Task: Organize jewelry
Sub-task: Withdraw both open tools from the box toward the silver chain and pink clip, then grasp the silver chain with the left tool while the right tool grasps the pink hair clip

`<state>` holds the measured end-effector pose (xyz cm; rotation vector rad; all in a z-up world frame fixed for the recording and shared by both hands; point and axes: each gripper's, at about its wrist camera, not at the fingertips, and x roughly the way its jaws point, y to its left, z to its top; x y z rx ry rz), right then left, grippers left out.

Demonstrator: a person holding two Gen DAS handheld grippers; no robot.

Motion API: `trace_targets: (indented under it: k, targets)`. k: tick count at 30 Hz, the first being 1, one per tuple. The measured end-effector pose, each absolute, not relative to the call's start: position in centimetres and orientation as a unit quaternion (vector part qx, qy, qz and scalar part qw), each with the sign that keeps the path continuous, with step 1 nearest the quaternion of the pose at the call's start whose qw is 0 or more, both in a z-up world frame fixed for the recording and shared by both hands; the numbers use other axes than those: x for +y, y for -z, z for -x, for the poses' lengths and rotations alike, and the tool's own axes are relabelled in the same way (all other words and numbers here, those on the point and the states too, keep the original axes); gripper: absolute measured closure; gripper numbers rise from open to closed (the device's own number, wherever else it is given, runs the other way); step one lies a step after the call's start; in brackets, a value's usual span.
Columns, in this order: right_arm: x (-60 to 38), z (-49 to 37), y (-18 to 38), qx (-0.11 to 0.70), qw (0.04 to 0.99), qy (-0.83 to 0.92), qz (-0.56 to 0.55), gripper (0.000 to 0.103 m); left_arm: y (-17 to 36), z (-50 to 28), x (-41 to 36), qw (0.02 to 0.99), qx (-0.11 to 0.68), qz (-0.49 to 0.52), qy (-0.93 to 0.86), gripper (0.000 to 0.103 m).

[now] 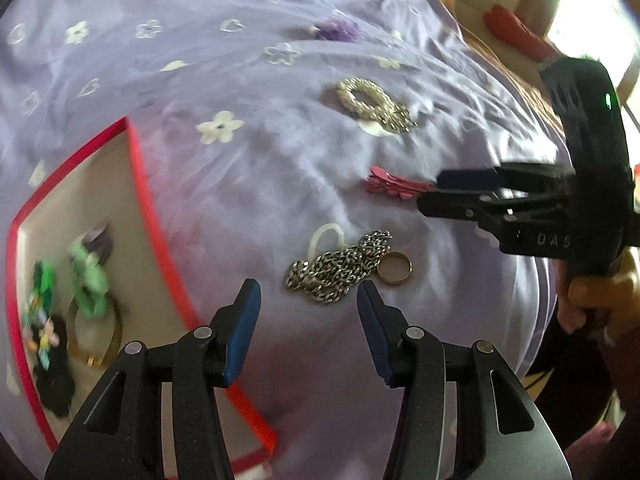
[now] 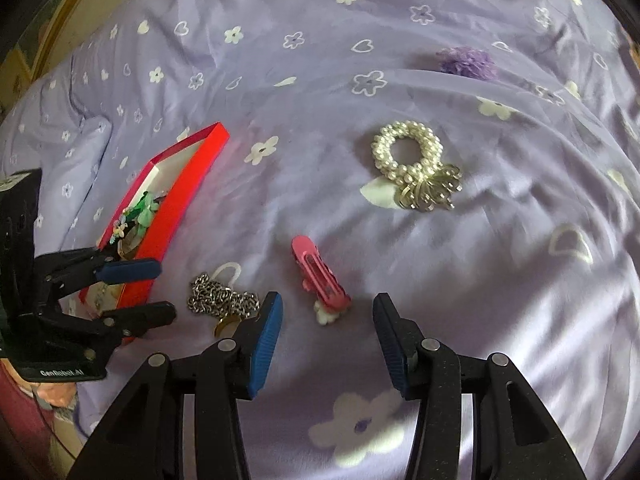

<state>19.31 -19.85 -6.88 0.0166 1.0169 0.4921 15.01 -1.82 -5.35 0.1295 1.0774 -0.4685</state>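
Loose jewelry on a lilac flower-print bedspread [image 2: 500, 320], part-way through sorting. At lower centre of the left wrist view lies a silver chain [image 1: 340, 272], bunched in a heap, with a gold ring [image 1: 394, 268] touching its right end; in the right wrist view the same heap sits at lower left, just beside the red box. A pink hair clip [image 2: 320, 276] lies at centre of the right wrist view, with a small white flower piece at its near end. Above and to the right of it is a pearl scrunchie [image 2: 408, 152] with a cluster of metal rings at its lower right edge, and a purple fluffy piece [image 2: 468, 62] lies well apart at upper right.

The red box [image 1: 140, 184], open and shallow, occupies the left of the left wrist view. Judged from its contents, several pieces are already stowed: green clips, a gold bangle, dark items and a multicoloured piece. About five pieces remain on the bedspread, so the task appears near its midpoint.

The left gripper [image 1: 308, 332] stands above the chain, jaws moderately apart and empty. The right gripper [image 2: 328, 348] stands just short of the hair clip, jaws likewise apart, nothing between them. A hand [image 1: 588, 304] grips the right tool's handle at the right edge of the left wrist view.
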Motion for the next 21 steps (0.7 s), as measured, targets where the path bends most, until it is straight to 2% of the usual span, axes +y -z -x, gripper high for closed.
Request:
trace_targets:
  k: [11,14,15,16,20,21]
  targets:
    - [-19.1,-20.7,7.6,0.487,0.840,-0.239,0.007,0.056,7.1,-16.5,-4.4,0.812,0.520,-0.090,0.251,0.055]
    - [-18.8,-20.7,7.8,0.486,0.843,-0.229,0.022,0.067,7.2,-16.5,-4.8,0.809,0.518,-0.091,0.263,0.069]
    - [-18.8,-20.7,7.8,0.486,0.843,-0.228,0.023,0.072,7.2,-16.4,-5.0,0.808,0.516,-0.094,0.270,0.078]
    - [-18.9,-20.7,7.8,0.487,0.843,-0.227,0.021,0.073,7.2,-16.2,-5.2,0.806,0.513,-0.096,0.278,0.084]
    - [-19.2,-20.6,7.8,0.484,0.845,-0.224,0.013,0.074,7.1,-15.8,-5.3,0.810,0.507,-0.096,0.278,0.086]
    - [-19.3,-20.5,7.7,0.484,0.846,-0.223,0.011,0.074,7.0,-15.8,-5.2,0.810,0.508,-0.091,0.279,0.091]
